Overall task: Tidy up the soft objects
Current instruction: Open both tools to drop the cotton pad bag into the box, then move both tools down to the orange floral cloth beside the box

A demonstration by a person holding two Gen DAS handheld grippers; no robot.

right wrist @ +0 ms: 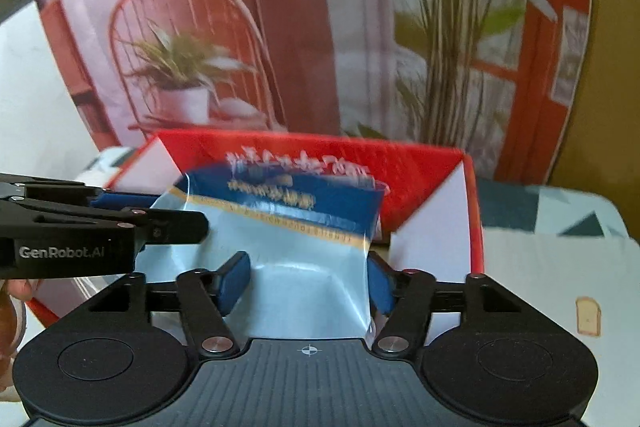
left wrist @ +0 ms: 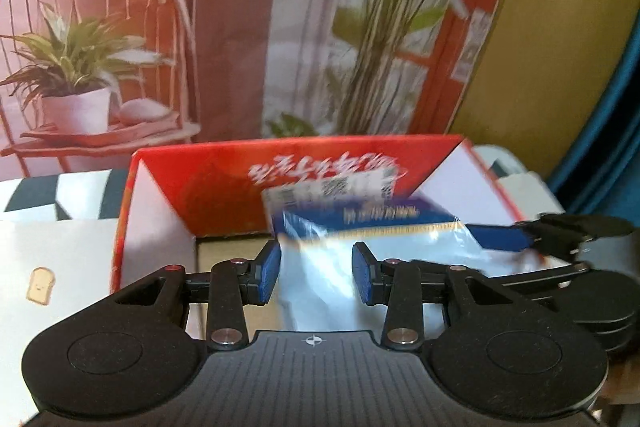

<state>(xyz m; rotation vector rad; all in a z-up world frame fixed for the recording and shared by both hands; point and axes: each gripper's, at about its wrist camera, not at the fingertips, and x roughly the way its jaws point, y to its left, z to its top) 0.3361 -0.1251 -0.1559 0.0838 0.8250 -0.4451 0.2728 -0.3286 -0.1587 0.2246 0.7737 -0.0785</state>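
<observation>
A soft blue-and-silver plastic pack [left wrist: 360,227] [right wrist: 288,227] hangs over the open red cardboard box [left wrist: 224,187] [right wrist: 432,171]. My left gripper [left wrist: 316,277] has its blue pads on either side of one end of the pack, jaws partly apart, pads touching the film. My right gripper [right wrist: 306,283] holds the other end the same way, its pads [right wrist: 234,277] pressing the pack's sides. Each gripper also shows in the other's view, the right one at the right edge of the left wrist view [left wrist: 560,231], the left one at the left edge of the right wrist view [right wrist: 80,227].
The box stands on a white tablecloth [left wrist: 48,259] [right wrist: 560,275] with a small toast print [right wrist: 588,315]. A printed backdrop of a chair and plants [left wrist: 100,67] [right wrist: 192,79] rises right behind the box. A yellow wall [left wrist: 540,67] and teal fabric [left wrist: 616,147] are at the right.
</observation>
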